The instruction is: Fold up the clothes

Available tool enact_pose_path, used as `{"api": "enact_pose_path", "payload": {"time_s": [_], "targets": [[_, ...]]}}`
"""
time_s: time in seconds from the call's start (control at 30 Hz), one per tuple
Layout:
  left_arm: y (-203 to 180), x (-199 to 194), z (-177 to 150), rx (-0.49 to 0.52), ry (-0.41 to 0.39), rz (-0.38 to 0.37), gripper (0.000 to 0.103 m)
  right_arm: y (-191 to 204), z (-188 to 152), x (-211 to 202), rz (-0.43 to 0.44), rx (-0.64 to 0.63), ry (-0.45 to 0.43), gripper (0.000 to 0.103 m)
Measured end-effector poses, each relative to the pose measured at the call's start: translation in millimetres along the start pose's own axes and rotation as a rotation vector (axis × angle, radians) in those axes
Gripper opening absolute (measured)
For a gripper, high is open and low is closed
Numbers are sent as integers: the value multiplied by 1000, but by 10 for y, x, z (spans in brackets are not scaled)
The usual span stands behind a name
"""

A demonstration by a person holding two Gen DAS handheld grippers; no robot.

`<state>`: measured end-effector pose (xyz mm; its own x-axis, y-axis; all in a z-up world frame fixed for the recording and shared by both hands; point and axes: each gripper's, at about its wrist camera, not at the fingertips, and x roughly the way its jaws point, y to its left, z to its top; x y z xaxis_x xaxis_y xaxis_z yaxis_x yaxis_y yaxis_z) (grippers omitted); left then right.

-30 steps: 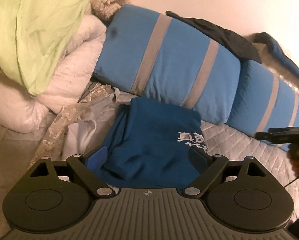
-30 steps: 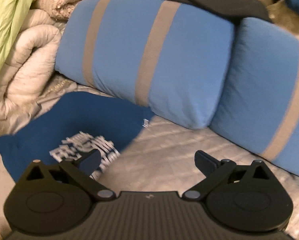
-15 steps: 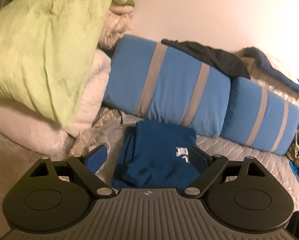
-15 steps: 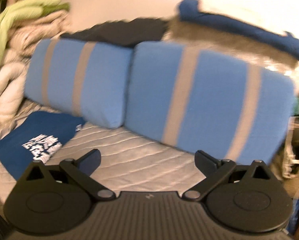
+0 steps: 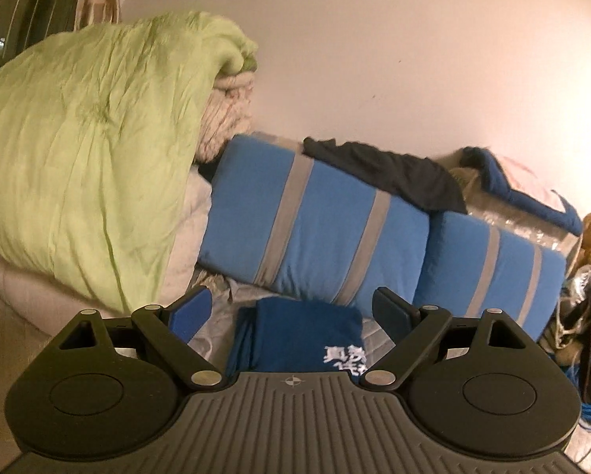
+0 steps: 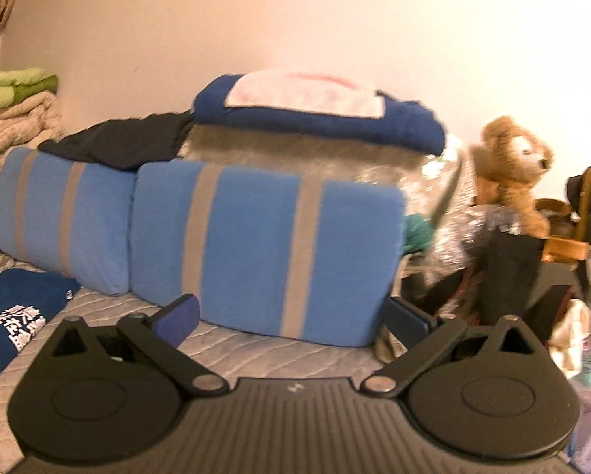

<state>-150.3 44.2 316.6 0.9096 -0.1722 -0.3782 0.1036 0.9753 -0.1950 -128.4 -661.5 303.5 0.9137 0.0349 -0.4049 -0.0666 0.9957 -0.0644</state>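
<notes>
The folded blue shirt (image 5: 295,331) lies flat on the quilted bed (image 6: 256,351), its far edge just short of the striped blue cushions (image 5: 315,233). The left gripper (image 5: 291,308) hovers with the shirt at 12 o'clock — jaws spread wide, holding nothing. The right gripper (image 6: 291,316) is likewise agape and empty, the shirt at 9 o'clock, bare quilt ahead. White characters on the shirt — too blurred to read.

Two low fisheye views across a bed toward a wall. The left wrist camera faces the folded blue shirt (image 5: 299,331) at lower centre; the right wrist camera aims further right — both share the striped blue cushions (image 5: 315,229) and shirt.
</notes>
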Motion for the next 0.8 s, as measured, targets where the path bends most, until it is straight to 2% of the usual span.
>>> {"api": "enact_pose_path", "payload": {"time_s": [0.37,0.6,0.8], "targets": [[-215,-249,143,91,-45,-30,89,-758,-14,-565,-77,112,-59,103],[-280,-402,-152,180,5,-19,89,-933,-312,-886,-93,126,-39,103],[-291,-421,-506,212,79,-30,89,-856,-614,-1124,-65,94,25,103]]}}
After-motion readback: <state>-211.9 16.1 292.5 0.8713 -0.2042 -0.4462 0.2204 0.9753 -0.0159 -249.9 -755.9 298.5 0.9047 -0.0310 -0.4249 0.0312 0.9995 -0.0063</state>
